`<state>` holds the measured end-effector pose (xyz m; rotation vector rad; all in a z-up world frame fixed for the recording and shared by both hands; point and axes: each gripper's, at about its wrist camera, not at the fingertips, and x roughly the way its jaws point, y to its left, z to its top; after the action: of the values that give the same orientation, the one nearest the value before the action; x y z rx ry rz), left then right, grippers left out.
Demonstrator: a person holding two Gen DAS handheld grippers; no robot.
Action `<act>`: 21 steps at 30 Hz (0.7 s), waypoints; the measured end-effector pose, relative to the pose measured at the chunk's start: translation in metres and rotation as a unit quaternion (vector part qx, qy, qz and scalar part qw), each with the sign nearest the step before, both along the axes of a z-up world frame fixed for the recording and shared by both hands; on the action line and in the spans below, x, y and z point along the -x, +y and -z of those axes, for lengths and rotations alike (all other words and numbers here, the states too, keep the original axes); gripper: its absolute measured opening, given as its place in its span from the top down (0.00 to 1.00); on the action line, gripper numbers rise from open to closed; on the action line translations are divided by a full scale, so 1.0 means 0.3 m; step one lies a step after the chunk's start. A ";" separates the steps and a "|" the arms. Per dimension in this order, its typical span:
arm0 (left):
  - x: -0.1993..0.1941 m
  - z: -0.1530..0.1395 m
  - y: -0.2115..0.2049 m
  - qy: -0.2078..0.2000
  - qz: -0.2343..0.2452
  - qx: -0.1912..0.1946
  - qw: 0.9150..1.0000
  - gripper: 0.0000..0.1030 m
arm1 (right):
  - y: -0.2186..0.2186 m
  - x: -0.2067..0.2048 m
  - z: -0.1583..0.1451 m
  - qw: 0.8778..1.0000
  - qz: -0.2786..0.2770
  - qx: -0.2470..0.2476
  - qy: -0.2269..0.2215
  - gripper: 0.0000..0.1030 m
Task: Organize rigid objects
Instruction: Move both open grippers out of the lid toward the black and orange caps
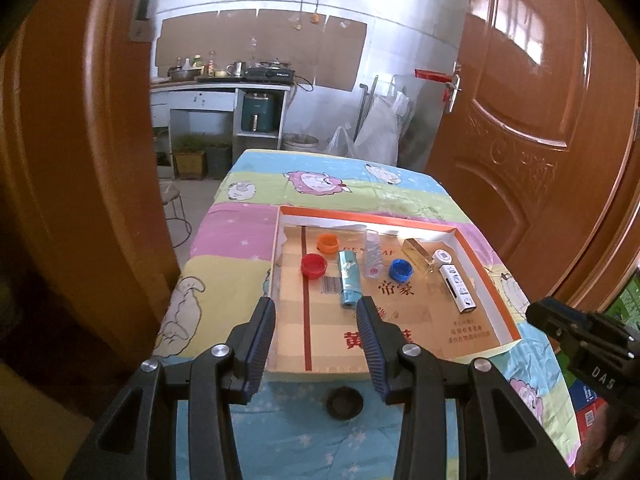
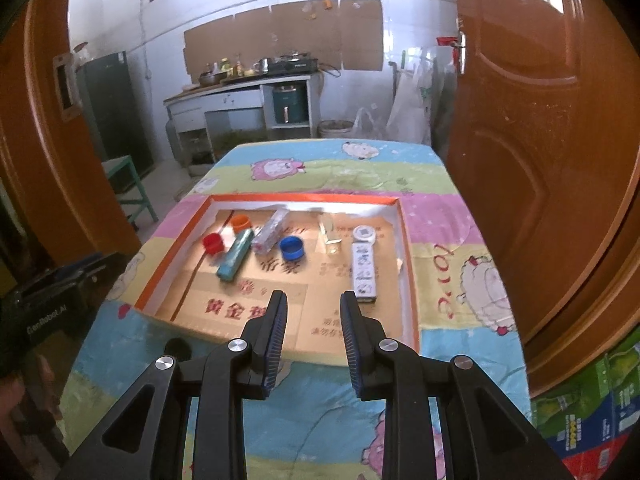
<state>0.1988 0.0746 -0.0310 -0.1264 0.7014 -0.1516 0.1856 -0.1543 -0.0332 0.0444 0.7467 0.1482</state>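
Both grippers hung above the near edge of the desk (image 1: 224, 240), and neither held anything: the left gripper (image 1: 316, 304) stood released with a wide gap, the right gripper (image 2: 313, 298) released too but narrower, with only cardboard showing between its fingers. The rigid objects all lay inside the shallow orange-rimmed box (image 1: 472, 240): a red cap (image 1: 314, 266), an orange cap (image 1: 328, 243), a teal lighter (image 1: 349, 280), a clear lighter (image 1: 372, 258), a blue cap (image 1: 401, 270), a gold lighter (image 1: 418, 258) and a white box (image 1: 458, 288). A black cap (image 1: 344, 402) sat on the cloth outside, just below the box's near edge. This looked like a pause between picks. The next move probably called for choosing one item, lowering over it and closing squarely across its narrow side.
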 end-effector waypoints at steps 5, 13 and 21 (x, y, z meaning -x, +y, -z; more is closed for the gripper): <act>0.033 0.019 0.035 0.003 -0.003 0.009 1.000 0.59 | 0.051 0.029 0.052 0.999 -0.024 -0.017 0.021 0.73; 0.077 0.080 0.087 0.020 -0.009 0.023 1.000 0.59 | 0.157 0.035 0.204 0.994 -0.069 -0.047 0.076 0.47; 0.103 0.129 0.135 0.033 -0.015 0.031 0.999 0.59 | 0.223 0.001 0.282 0.994 -0.069 -0.023 0.076 0.47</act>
<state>0.1678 0.1152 -0.0698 -0.2019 0.7601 -0.1409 0.1852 -0.0874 -0.1177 0.0475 0.8989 0.2966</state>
